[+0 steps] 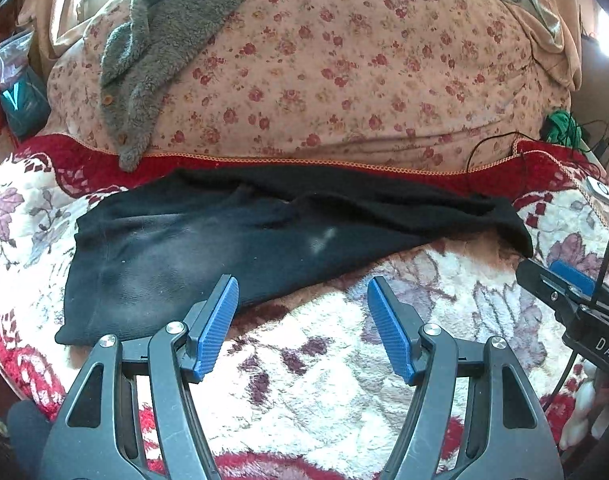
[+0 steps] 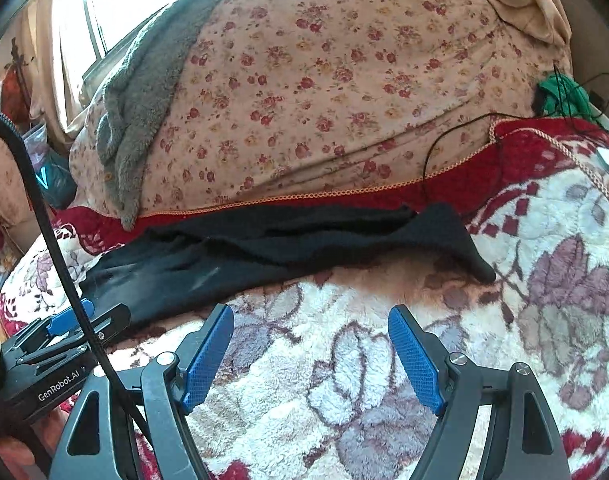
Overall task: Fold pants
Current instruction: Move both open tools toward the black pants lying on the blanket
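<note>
Black pants (image 1: pixel 224 240) lie flat across a fluffy floral blanket (image 1: pixel 324 360), stretched left to right, with the far layer rumpled. My left gripper (image 1: pixel 301 282) hovers open just in front of their near edge, and nothing is between its blue pads (image 1: pixel 218 324). In the right wrist view the pants (image 2: pixel 264 248) lie beyond my right gripper (image 2: pixel 310 310). That gripper is open over bare blanket (image 2: pixel 324 380) and holds nothing. Each gripper shows at the side of the other's view: the right gripper (image 1: pixel 572 284) and the left gripper (image 2: pixel 76 320).
Behind the pants a bulky pink flowered quilt (image 1: pixel 344 60) rises, with a grey fleece garment (image 1: pixel 152 52) draped over its left side. A thin black cable (image 1: pixel 492 140), a green bundle (image 1: pixel 562 126) and a small white device (image 1: pixel 602 190) lie at the far right.
</note>
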Available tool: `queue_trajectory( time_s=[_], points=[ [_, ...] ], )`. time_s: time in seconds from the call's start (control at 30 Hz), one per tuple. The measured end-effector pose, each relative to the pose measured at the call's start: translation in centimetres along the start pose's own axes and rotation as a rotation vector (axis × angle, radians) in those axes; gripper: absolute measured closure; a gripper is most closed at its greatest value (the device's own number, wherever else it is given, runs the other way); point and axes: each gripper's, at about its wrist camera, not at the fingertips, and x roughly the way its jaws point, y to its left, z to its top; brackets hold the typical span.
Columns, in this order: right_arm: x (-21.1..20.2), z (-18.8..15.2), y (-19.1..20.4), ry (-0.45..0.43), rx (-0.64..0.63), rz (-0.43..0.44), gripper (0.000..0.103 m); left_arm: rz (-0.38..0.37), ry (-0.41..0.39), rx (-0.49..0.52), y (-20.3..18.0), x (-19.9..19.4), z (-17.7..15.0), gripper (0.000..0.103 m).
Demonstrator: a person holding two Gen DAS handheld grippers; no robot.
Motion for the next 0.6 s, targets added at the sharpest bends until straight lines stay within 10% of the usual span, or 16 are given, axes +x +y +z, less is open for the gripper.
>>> queue_trajectory(
  time_s=[0.6],
  points=[
    [0.09,-0.11,0.23,0.013,0.000,-0.002,0.024,-0.003,0.017,-0.011,0.04,0.24,-0.05,0.035]
  ],
)
